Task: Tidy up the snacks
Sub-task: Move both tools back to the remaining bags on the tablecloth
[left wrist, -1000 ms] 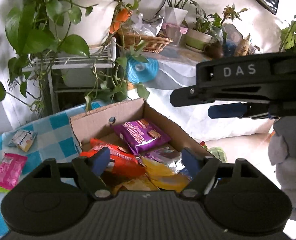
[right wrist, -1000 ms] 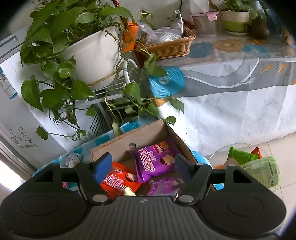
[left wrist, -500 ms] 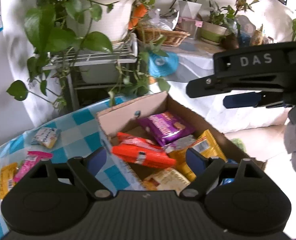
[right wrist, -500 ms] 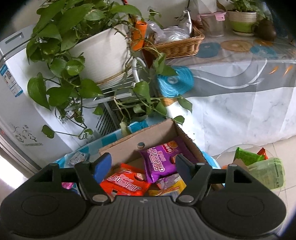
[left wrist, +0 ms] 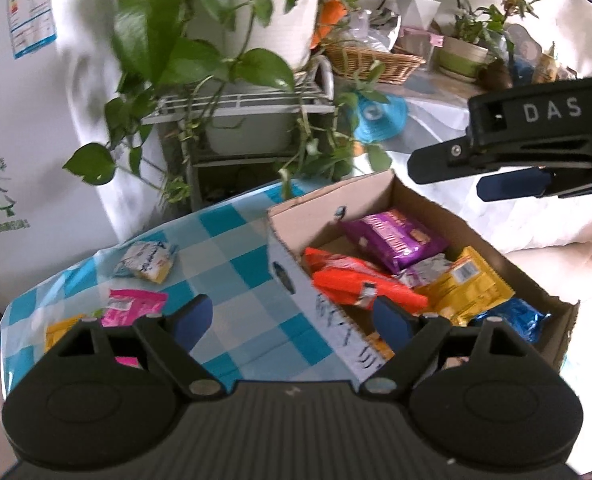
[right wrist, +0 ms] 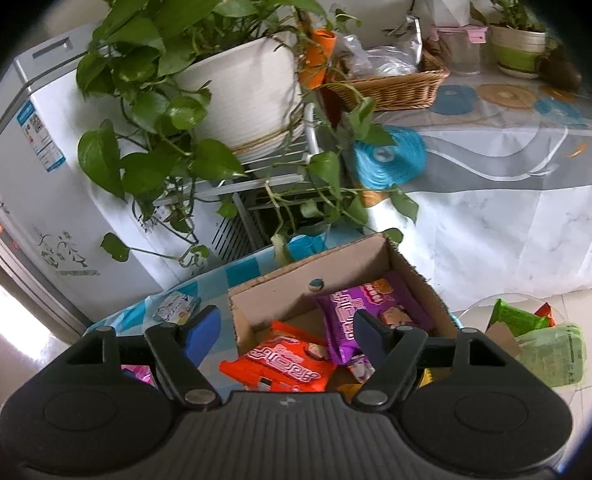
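A cardboard box [left wrist: 296, 276] stands on the blue checked tablecloth [left wrist: 232, 264] and holds a purple packet [left wrist: 396, 236], an orange packet [left wrist: 360, 284], a yellow packet [left wrist: 468, 284] and a blue one [left wrist: 516, 316]. Loose on the cloth to its left lie a white packet [left wrist: 146, 260], a pink packet [left wrist: 134, 304] and a yellow one [left wrist: 58, 330]. My left gripper [left wrist: 294, 320] is open and empty above the box's left wall. My right gripper [right wrist: 286, 334] is open and empty, high over the box [right wrist: 280, 292]; it also shows in the left wrist view [left wrist: 508, 160].
A large potted vine [right wrist: 236, 92] on a white wire rack [left wrist: 240, 104] hangs over the table's far side. A white fridge [right wrist: 28, 184] stands left. A covered table [right wrist: 496, 152] with a wicker basket [right wrist: 396, 84] and pots is behind. A green bag [right wrist: 552, 352] lies on the floor, right.
My left gripper has moved left and back from over the box, bringing the cloth and loose packets into view. My right gripper has shifted slightly. Both stay open and empty.
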Demonstrator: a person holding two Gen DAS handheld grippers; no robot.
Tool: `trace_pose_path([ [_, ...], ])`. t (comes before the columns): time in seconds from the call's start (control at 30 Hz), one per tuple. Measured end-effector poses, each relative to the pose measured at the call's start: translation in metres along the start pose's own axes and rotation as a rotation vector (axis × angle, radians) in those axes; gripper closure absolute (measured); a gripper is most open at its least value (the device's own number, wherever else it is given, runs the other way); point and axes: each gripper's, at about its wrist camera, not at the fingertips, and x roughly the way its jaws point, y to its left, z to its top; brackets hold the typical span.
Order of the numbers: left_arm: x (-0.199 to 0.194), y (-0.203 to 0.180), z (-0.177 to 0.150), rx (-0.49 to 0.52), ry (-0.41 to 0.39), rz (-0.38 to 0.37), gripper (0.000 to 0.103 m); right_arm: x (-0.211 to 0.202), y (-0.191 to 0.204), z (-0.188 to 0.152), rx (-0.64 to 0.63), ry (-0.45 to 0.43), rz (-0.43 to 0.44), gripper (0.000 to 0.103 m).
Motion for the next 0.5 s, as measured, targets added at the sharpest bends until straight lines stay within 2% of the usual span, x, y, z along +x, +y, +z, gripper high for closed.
trace_pose_path([
  [0.13, -0.004, 0.024, -0.003, -0.028, 0.001, 0.013, 0.015, 0.006, 0.011, -0.001, -0.019, 0.012, 0.010, 0.024],
  [0.5, -0.014, 0.120, -0.015, -0.150, 0.002, 0.140, 0.014, 0.023, 0.040, -0.005, -0.067, 0.044, 0.032, 0.024],
])
